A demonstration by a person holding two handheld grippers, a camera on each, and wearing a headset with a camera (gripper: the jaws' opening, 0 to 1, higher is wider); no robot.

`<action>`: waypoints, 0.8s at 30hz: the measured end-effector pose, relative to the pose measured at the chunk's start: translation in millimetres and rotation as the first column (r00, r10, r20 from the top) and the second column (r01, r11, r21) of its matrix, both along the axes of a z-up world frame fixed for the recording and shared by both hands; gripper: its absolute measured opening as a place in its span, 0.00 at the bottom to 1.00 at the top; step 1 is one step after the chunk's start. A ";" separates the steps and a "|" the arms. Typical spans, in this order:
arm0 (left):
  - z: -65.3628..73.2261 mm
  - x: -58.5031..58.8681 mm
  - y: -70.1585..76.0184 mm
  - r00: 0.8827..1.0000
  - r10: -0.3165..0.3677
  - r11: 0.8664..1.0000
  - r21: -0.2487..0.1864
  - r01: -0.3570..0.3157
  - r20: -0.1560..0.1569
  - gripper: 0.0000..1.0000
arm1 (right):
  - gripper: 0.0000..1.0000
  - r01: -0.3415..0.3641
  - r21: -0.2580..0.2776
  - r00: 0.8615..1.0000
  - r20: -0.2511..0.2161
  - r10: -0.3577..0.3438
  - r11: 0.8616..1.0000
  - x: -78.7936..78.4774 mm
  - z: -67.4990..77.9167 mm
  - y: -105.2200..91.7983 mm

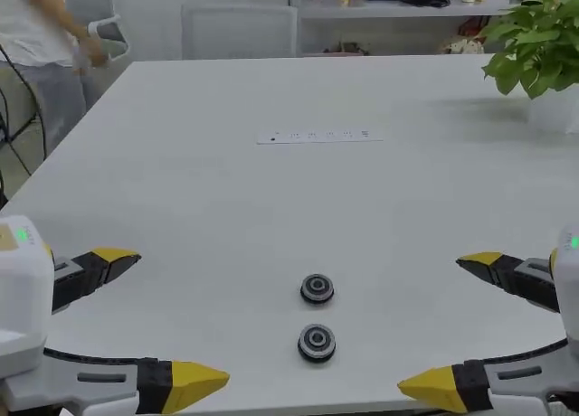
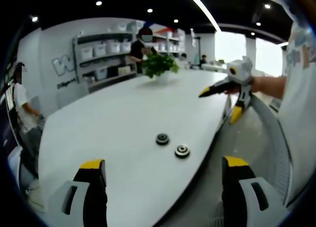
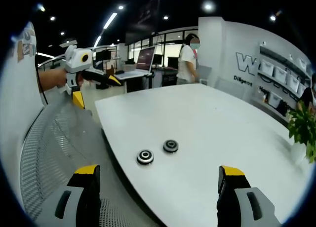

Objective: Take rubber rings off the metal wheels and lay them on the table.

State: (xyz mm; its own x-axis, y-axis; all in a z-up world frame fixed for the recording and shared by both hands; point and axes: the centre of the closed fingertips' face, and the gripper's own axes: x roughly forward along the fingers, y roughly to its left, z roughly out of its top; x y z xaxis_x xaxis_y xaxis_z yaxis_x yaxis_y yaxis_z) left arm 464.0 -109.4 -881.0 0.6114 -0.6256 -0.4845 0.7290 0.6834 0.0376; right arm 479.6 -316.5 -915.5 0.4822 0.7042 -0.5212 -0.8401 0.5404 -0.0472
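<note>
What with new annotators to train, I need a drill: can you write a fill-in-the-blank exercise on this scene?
1. On the white table lie ____ metal wheels.
2. The left gripper and the right gripper both have their jaws ____.
3. In the head view, the potted plant stands at the table's far ____ corner.
Missing words: two; open; right.

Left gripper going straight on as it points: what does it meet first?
Likely the metal wheels on the table, ahead between the left gripper and its open jaws; whether it would pass over them is unclear.
</note>
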 end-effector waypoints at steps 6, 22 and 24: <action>1.2 2.5 1.1 1.000 0.003 1.000 0.001 -0.003 0.004 0.99 | 0.96 0.002 0.004 1.000 0.005 -0.002 1.000 3.7 2.1 -1.1; 0.2 7.1 3.9 1.000 0.005 1.000 0.005 -0.005 0.000 0.98 | 0.96 -0.006 -0.001 1.000 0.007 0.006 1.000 8.5 4.2 2.9; -0.1 7.9 3.9 1.000 0.006 1.000 0.003 -0.006 0.000 0.98 | 0.96 -0.007 -0.002 1.000 0.007 0.007 1.000 8.9 4.3 3.3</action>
